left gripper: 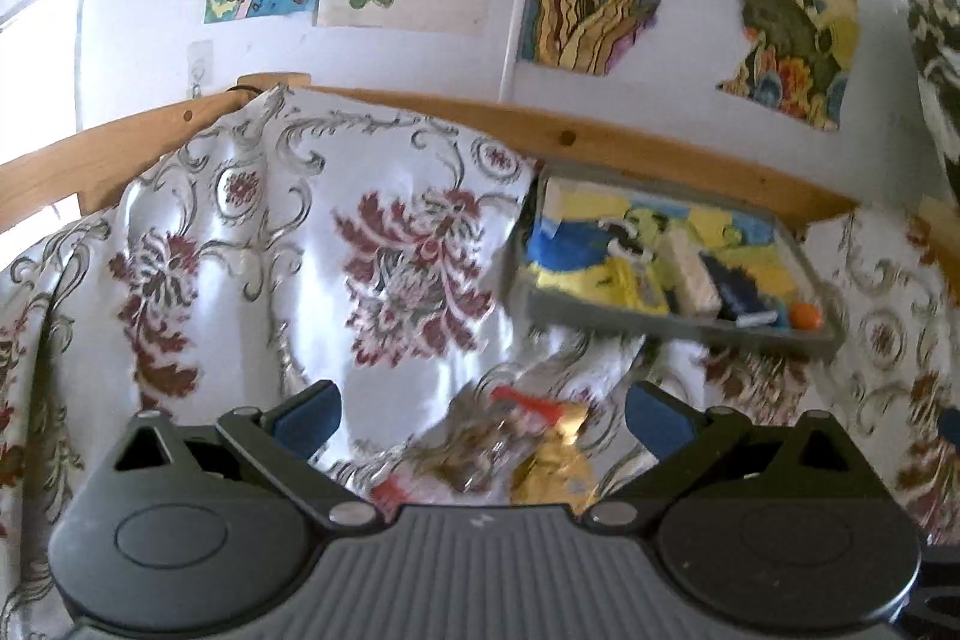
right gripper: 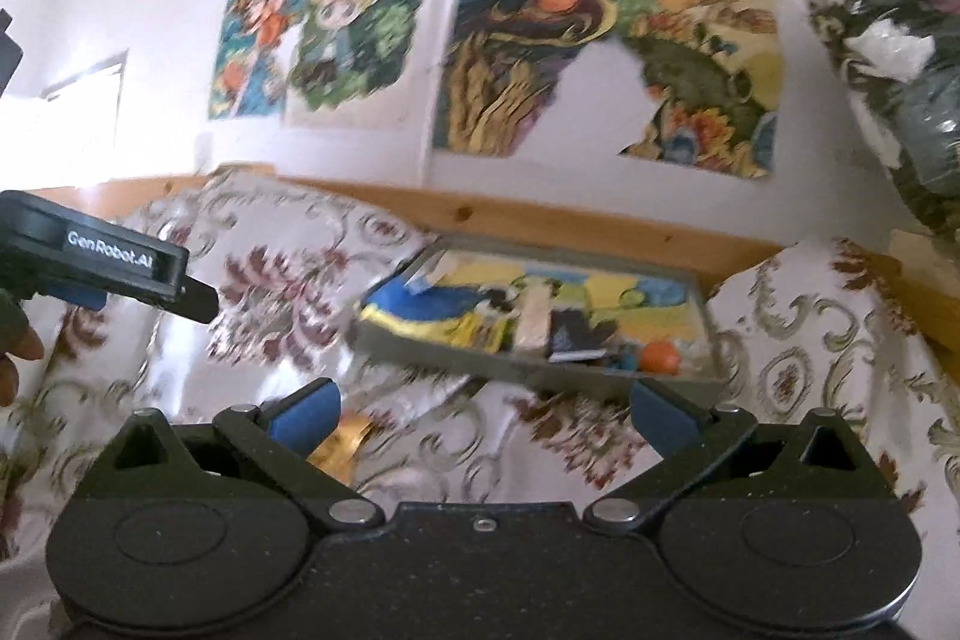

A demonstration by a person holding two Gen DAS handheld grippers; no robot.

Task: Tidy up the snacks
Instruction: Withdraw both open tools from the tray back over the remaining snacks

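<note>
— Two grippers, both spread wide and holding nothing. Why are we parked like this over the floral cloth [left gripper: 252, 244]?

— We take it the cloth is simply the working surface; it drapes across everything below the wooden rail [left gripper: 600, 145], so whatever we sort has to lie on it. The grey tray [left gripper: 678, 325] sits on it toward the rail, tipped a little, and it looks like the place snacks are meant to end up.

— What is already in the tray?

— Yellow and blue packets, a pale bar, a dark packet and a small orange ball [left gripper: 805, 317] in the near corner. That much suggests part of the sorting is done.

— And what is left outside?

— A clear snack bag with red trim [left gripper: 480, 451] lies on the cloth right in front of our left gripper [left gripper: 483, 418], between its fingers but not touching either. A gold wrapper [left gripper: 555, 466] lies just beside it; the blur keeps us from saying whether they are separate items.

— So the left takes it?

— Probably. Our right gripper [right gripper: 480, 415] faces the tray with its fingers apart, perhaps ready to steady it
</note>
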